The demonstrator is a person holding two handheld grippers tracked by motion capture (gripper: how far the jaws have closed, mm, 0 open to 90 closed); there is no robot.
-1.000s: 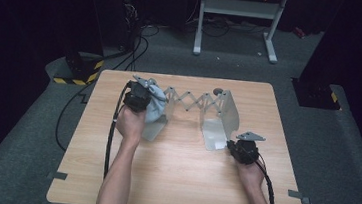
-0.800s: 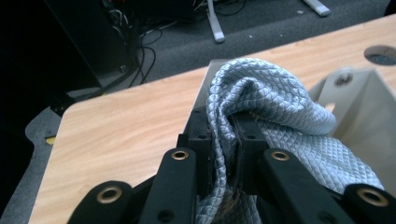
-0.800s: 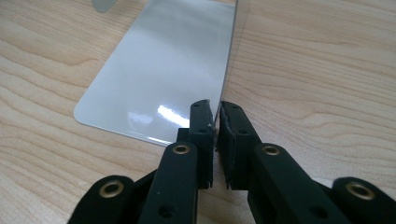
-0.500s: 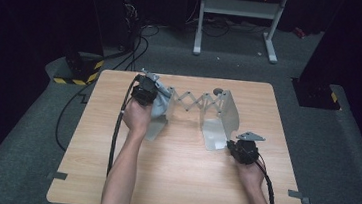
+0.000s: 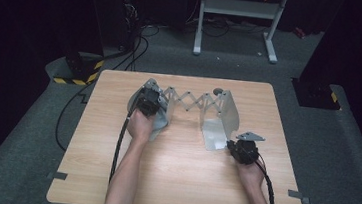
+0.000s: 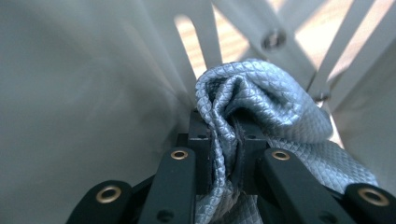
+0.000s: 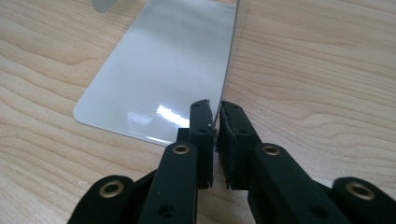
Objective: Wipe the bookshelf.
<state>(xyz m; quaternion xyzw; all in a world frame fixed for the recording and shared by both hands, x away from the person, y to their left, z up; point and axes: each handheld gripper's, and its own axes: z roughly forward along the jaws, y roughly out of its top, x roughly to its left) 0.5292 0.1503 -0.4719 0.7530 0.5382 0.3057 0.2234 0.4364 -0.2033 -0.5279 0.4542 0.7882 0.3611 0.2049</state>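
Note:
A grey metal rack stands on the wooden table (image 5: 181, 182), with two end plates joined by a scissor lattice (image 5: 194, 102). My left gripper (image 5: 148, 101) is shut on a grey quilted cloth (image 5: 161, 124) and holds it against the rack's left end plate (image 5: 150, 85). In the left gripper view the cloth (image 6: 266, 102) bunches between the closed jaws of the left gripper (image 6: 224, 126), with the pale plate (image 6: 84, 84) close behind. My right gripper (image 7: 217, 112) is shut on the thin edge of the right end plate (image 7: 163, 65), near the right end plate's (image 5: 219, 128) front corner.
A small dark knob (image 5: 217, 91) sits on top of the rack near its right plate. Beyond the table's far edge are a white stand (image 5: 237, 17), cables on the floor (image 5: 140, 38) and a yellow-black striped block (image 5: 73, 79).
My left gripper has shifted slightly right and sunk, with the cloth, against the rack's left plate. The right gripper has stayed where it was.

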